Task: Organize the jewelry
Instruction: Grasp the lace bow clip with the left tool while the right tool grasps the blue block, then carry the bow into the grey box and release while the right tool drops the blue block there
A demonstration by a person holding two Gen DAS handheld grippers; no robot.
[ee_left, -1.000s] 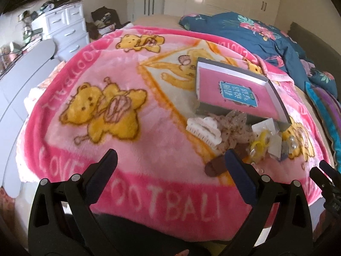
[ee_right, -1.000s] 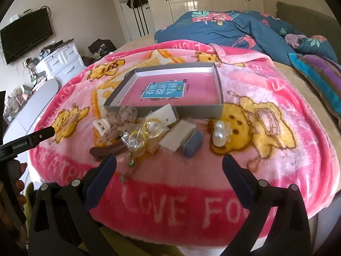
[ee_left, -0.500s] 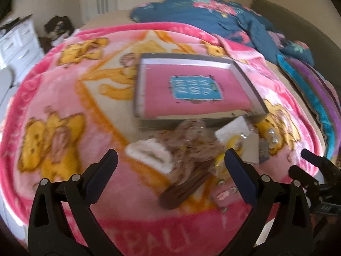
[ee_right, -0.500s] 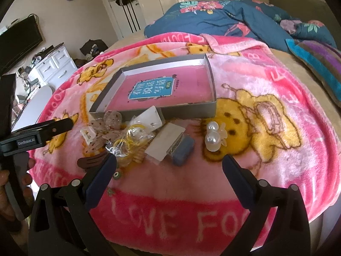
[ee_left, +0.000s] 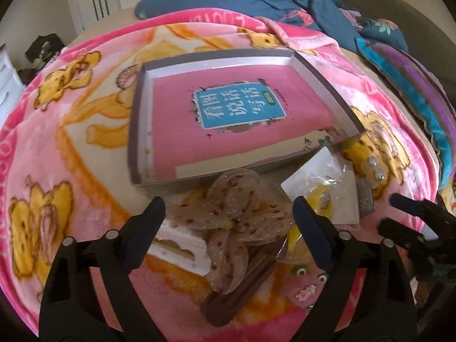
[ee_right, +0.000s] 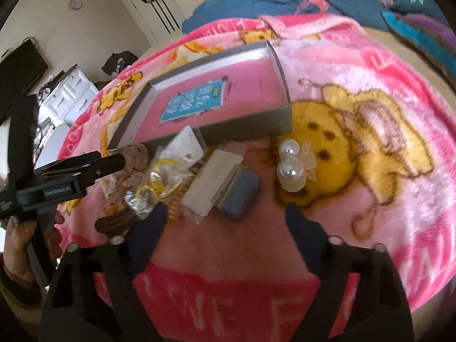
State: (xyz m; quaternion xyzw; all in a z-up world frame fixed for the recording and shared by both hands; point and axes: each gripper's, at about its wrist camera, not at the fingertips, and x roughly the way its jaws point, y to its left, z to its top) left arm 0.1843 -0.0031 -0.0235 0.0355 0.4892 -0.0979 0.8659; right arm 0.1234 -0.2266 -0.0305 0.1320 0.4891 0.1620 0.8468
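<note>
A: Now, left wrist view first. The left gripper (ee_left: 229, 212) has come in low over the pile on the pink blanket (ee_left: 85, 154), which covers the bed. A second ago it looked across the blanket from farther back. Its jaws have just been closing a little, yet they stand wide, and nothing is pinched between them.

B: What lies under it?

A: The speckled fabric hair bow (ee_left: 236, 222) sits between the fingers, untouched. The white claw clip (ee_left: 182, 248) is by the left finger, the brown hair clip (ee_left: 242, 287) just below the bow. The grey tray (ee_left: 136, 114) with the pink book (ee_left: 228, 114) inside lies just beyond the pile, toward the far edge of the bed.

B: And the right wrist view?

A: The right gripper (ee_right: 225, 213) has dropped closer too. Its jaws have also been narrowing slightly, still wide and empty. Just ahead of it lie the white card (ee_right: 211, 188) and the blue case (ee_right: 240, 193), touching one another. The pearl hair clip (ee_right: 290, 168) is a bit to the right, by the tray's near corner. The bagged yellow rings (ee_right: 159, 171) are to the left.

B: So what does that mean for the job?

A: I'd judge that sorting hasn't begun; no loose jewelry has gone into the tray. Both hands look set for a first pick.
</note>
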